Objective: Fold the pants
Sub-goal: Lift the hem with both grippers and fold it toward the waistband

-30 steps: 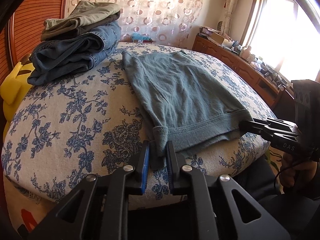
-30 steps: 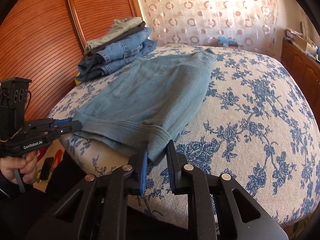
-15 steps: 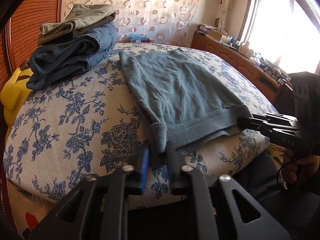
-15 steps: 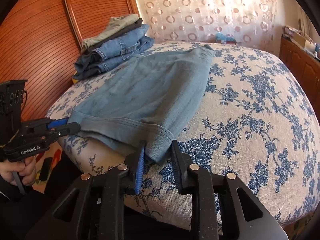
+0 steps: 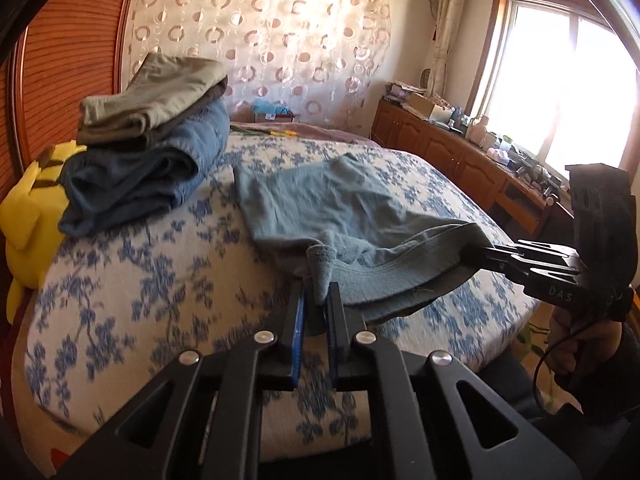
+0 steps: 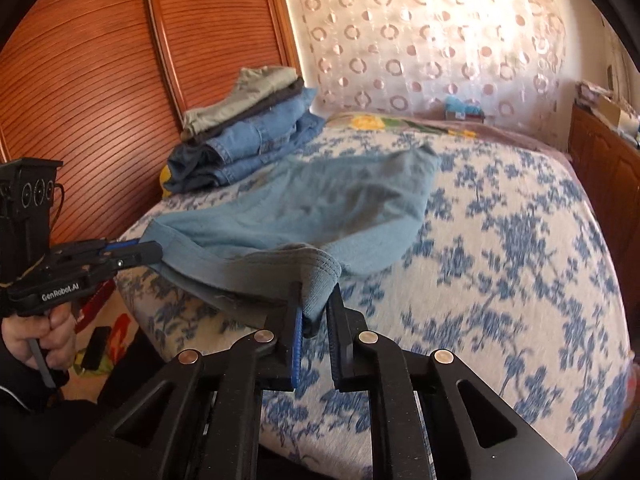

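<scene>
Light blue pants (image 5: 332,204) lie folded lengthwise on the flowered bed (image 5: 132,280); they also show in the right wrist view (image 6: 332,204). My left gripper (image 5: 318,300) is shut on the near left corner of the pants' hem. My right gripper (image 6: 316,304) is shut on the near right corner, and it shows from the side in the left wrist view (image 5: 476,254). Both hold the near edge lifted off the bed, sagging between them. The left gripper shows from the side in the right wrist view (image 6: 154,254).
A stack of folded jeans and khaki trousers (image 5: 148,148) sits at the bed's far left by the wooden headboard (image 6: 100,80). A yellow plush (image 5: 32,208) lies beside it. A wooden cabinet (image 5: 472,160) with clutter runs under the window on the right.
Both grippers have lifted the near hem off the bed and carried it forward toward the far end. The cloth behind the hem has bunched up.
</scene>
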The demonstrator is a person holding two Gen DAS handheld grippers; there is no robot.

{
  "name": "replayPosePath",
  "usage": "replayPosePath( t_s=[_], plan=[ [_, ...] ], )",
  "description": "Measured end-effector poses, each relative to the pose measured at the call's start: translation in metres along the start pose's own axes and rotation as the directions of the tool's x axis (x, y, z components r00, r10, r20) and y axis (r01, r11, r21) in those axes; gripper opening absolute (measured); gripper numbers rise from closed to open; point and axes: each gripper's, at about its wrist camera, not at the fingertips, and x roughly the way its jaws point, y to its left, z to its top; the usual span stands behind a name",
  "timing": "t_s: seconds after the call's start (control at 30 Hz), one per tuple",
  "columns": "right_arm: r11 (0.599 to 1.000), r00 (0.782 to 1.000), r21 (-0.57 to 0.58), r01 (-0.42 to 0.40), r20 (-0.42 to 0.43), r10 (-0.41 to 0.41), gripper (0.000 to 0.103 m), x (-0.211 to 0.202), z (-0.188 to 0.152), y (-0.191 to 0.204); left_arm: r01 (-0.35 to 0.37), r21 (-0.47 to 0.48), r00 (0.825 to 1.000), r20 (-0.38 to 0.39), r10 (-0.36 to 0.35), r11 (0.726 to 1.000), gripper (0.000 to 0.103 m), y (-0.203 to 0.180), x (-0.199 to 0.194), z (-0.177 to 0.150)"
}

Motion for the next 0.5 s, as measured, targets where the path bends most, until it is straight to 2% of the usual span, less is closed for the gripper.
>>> replayPosePath(
  t_s=[0.27,0.5],
  plan=[
    [0.999,1.0,-0.036,0.019,0.021,-0.018,0.008,0.003,0.024,-0.007,0.004,0.008,0.999,0.043,-0.004,1.0,0.005,0.006,0.013,0.032],
    [0.999,1.0,-0.041,0.007,0.027,-0.006,0.008,0.017,0.044,-0.021,-0.014,0.004,0.999,0.029,0.014,1.0,0.006,0.012,0.033,0.046]
  ],
)
